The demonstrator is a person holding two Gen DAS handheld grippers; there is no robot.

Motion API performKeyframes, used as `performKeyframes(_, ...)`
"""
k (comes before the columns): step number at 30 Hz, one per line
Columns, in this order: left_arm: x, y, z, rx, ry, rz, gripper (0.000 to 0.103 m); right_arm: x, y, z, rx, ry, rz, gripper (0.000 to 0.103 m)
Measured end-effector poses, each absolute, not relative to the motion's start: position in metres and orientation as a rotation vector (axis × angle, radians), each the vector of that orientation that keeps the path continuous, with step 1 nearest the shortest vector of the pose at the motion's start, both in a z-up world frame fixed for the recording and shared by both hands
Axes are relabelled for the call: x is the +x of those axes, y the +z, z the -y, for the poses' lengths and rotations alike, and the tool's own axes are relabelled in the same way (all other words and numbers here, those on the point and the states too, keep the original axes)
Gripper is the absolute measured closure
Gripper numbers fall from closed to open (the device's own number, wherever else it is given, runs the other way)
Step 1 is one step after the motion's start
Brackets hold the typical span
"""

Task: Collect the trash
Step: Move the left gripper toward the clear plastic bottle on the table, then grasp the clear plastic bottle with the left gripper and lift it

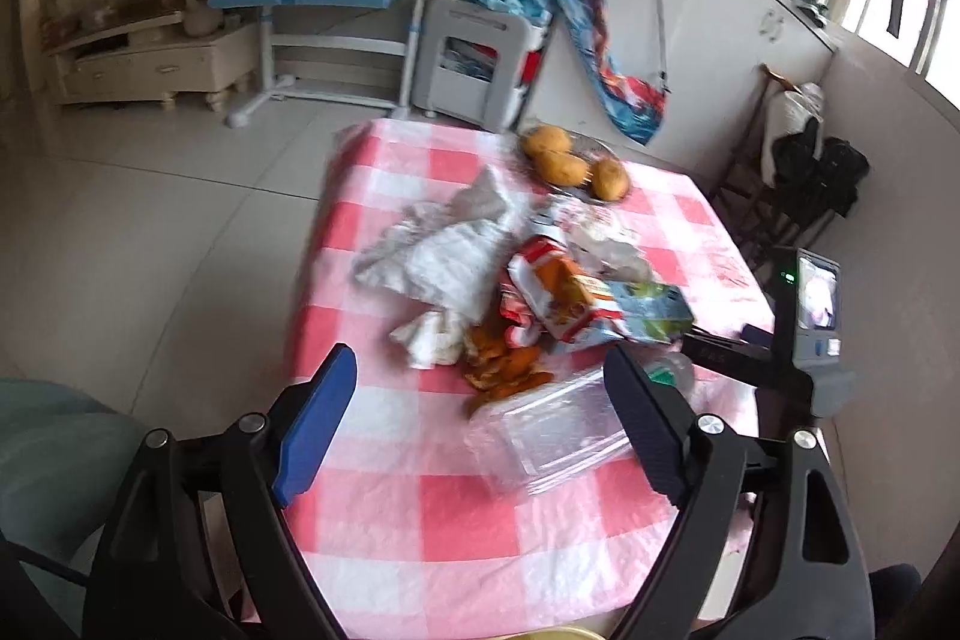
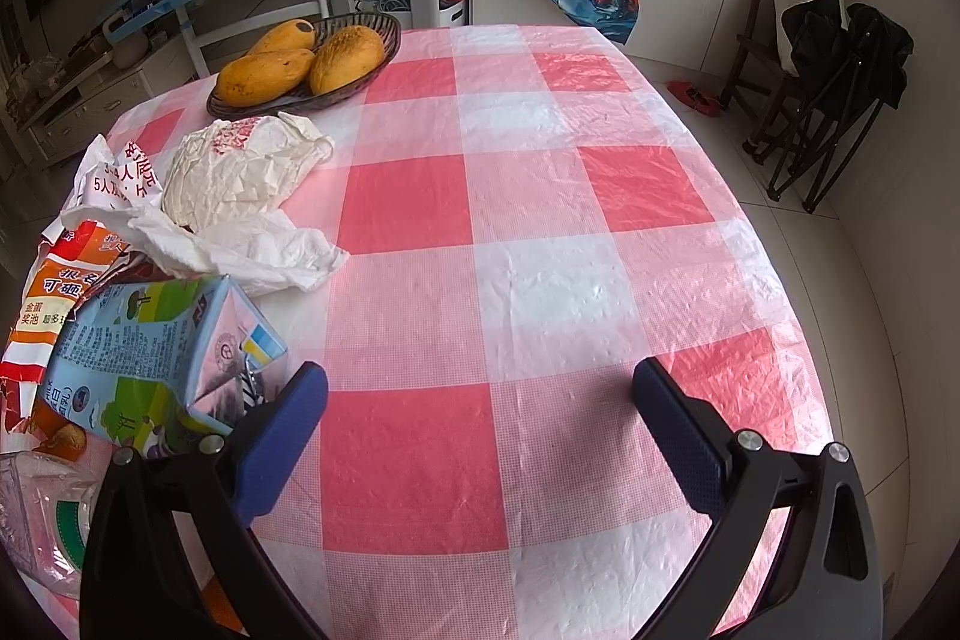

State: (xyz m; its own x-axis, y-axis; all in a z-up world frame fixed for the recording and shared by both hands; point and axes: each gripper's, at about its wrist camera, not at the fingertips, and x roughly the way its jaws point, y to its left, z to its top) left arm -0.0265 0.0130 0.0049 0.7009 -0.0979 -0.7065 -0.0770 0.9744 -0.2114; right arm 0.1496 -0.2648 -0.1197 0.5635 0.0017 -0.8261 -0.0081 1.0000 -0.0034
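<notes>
On the table (image 2: 540,280), toward its left edge in the right wrist view, we see the trash heaped in one pile. A drink carton (image 2: 162,352) lies on its side at the near end, resting on a torn red-and-orange wrapper (image 2: 54,292). Just beyond it sit a crumpled paper bag (image 2: 240,172) with red print and a white plastic bag (image 2: 252,250) spread against it. In the left wrist view we also make out orange peel (image 1: 504,364) beside the carton, crumpled tissue (image 1: 444,250) on the far side of the pile, and a clear plastic box (image 1: 540,442) at the near end. A basket (image 2: 360,40) with three mangoes (image 2: 300,61) stands at the far edge, just past the pile.

Our left gripper (image 1: 480,430) hangs over the near end of the table with its jaws spread wide and holding nothing; the clear box lies below the gap, close to the right finger, and the view is too blurred to tell whether that finger touches it. Our right gripper (image 2: 480,436) is over the bare checked cloth, jaws wide apart and empty, its left finger just beside the carton. A chair (image 2: 828,58) draped with dark clothes stands well apart from the table.
</notes>
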Motion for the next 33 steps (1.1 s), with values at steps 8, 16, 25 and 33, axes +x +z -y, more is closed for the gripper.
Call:
performKeyframes(8, -0.036, 0.017, -0.039, -0.142, 0.121, -0.775, 0.022, 0.149, -0.119, 0.266, -0.007, 0.005, -0.972, 0.006)
performKeyframes(16, -0.077, 0.076, -0.117, 0.003, 0.565, -0.635, 0.021, 0.149, -0.119, 0.266, -0.006, 0.005, -0.972, 0.006)
performKeyframes(25, -0.093, 0.099, -0.150, -0.185, 0.401, -0.562, 0.014, 0.150, -0.120, 0.265, -0.006, 0.005, -0.972, 0.006)
performKeyframes(33, -0.038, 0.009, -0.069, -0.103, 0.011, -0.804, 0.014, 0.150, -0.120, 0.265, -0.006, 0.005, -0.972, 0.006)
